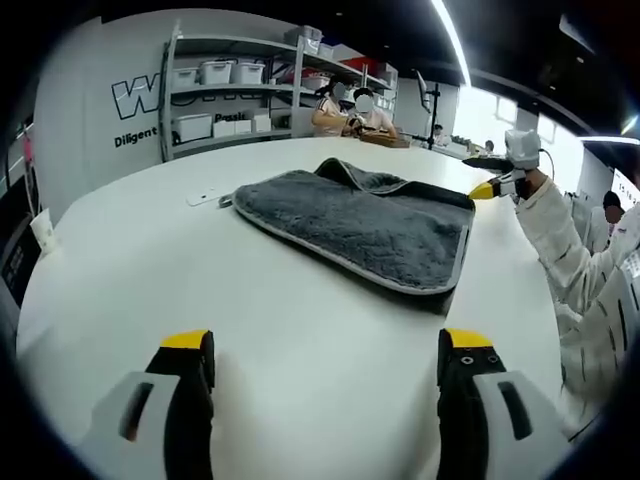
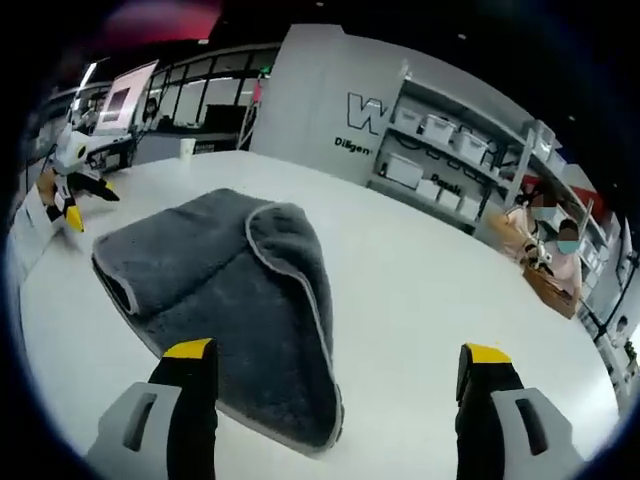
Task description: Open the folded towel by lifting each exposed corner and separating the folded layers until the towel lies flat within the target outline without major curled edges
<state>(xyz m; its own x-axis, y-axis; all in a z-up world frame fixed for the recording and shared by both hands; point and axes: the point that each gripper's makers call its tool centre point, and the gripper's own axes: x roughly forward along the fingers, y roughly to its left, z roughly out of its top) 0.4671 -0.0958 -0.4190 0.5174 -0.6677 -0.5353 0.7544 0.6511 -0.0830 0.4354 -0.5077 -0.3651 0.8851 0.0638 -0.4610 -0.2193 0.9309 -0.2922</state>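
- My left gripper (image 1: 325, 355) is released, jaws spread wide over bare white table (image 1: 130, 260), holding nothing.
- The grey towel (image 1: 365, 225) lies folded on the table, ahead of it and well apart.
- My right gripper (image 2: 335, 365) is released too, empty, its left jaw over the towel's near edge.
- Shelves (image 1: 225, 95) with white bins stand far behind, where people sit.
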